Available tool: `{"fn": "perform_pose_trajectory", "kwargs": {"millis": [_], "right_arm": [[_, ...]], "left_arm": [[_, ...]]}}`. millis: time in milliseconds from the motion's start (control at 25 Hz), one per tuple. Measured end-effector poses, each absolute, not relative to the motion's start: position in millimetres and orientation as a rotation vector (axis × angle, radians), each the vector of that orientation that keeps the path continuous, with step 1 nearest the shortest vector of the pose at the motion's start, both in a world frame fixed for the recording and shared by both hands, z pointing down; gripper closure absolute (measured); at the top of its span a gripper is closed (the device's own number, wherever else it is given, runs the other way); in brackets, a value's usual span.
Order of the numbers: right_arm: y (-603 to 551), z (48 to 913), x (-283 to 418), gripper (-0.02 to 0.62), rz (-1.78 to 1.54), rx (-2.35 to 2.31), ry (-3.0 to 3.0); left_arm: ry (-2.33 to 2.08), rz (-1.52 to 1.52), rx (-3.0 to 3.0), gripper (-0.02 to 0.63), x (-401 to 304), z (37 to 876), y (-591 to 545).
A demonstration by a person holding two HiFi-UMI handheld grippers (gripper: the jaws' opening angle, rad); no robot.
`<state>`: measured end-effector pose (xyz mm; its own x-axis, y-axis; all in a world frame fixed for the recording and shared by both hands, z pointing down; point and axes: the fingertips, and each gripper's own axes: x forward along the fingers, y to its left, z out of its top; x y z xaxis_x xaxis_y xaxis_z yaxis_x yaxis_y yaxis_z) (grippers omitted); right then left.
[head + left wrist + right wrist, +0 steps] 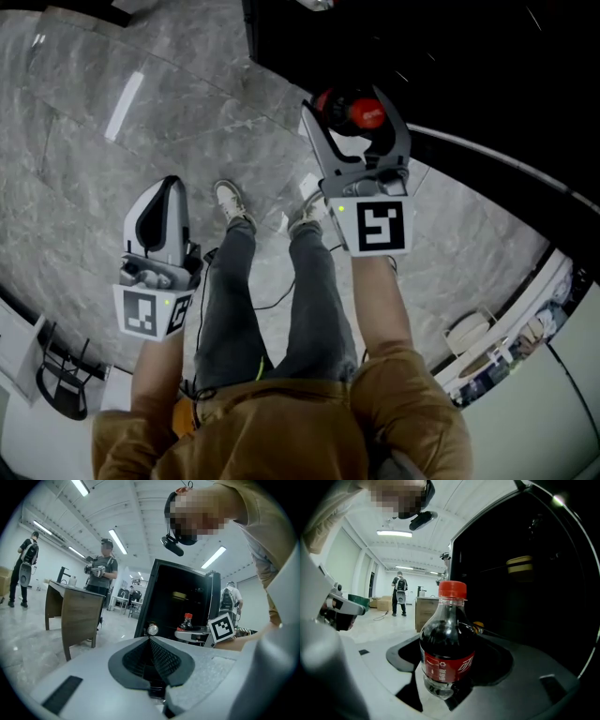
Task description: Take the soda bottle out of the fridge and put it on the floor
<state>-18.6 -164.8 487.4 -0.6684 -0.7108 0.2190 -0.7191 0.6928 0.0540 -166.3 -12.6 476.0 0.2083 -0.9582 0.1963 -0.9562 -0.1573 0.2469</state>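
The soda bottle [446, 644] is small, full of dark soda, with a red cap and red label. It stands upright between the jaws of my right gripper [447, 670], which is shut on its lower body. In the head view the right gripper [357, 120] holds the bottle [366, 112] at the edge of the black fridge [450, 66], above the grey marble floor [141, 112]. My left gripper [168, 189] hangs to the left over the floor, shut and empty. From the left gripper [150, 639] view the bottle [187, 621] shows in front of the open fridge [176, 597].
My shoes [231, 202] stand on the floor between the grippers. A black chair [58, 377] is at the lower left, a white curved fixture [511, 337] at the lower right. A wooden desk [75, 613] and a standing person [101, 573] lie beyond. A yellow item [520, 565] sits inside the fridge.
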Motion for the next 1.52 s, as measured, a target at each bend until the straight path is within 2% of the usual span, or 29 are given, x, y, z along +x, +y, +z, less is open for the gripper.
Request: {"fn": "perform_pose_trajectory", "kwargs": {"millis": [880, 1520], "right_arm": [[-141.8, 691.5, -46.6, 0.293, 0.001, 0.832, -2.755], [-147.7, 862.9, -50.2, 0.293, -0.125, 0.616, -2.743]], "left_arm": [[-1.916, 0.088, 2.224, 0.603, -189.5, 650.9, -9.3], [-1.769, 0.204, 2.453, 0.603, -176.5, 792.2, -44.8]]}}
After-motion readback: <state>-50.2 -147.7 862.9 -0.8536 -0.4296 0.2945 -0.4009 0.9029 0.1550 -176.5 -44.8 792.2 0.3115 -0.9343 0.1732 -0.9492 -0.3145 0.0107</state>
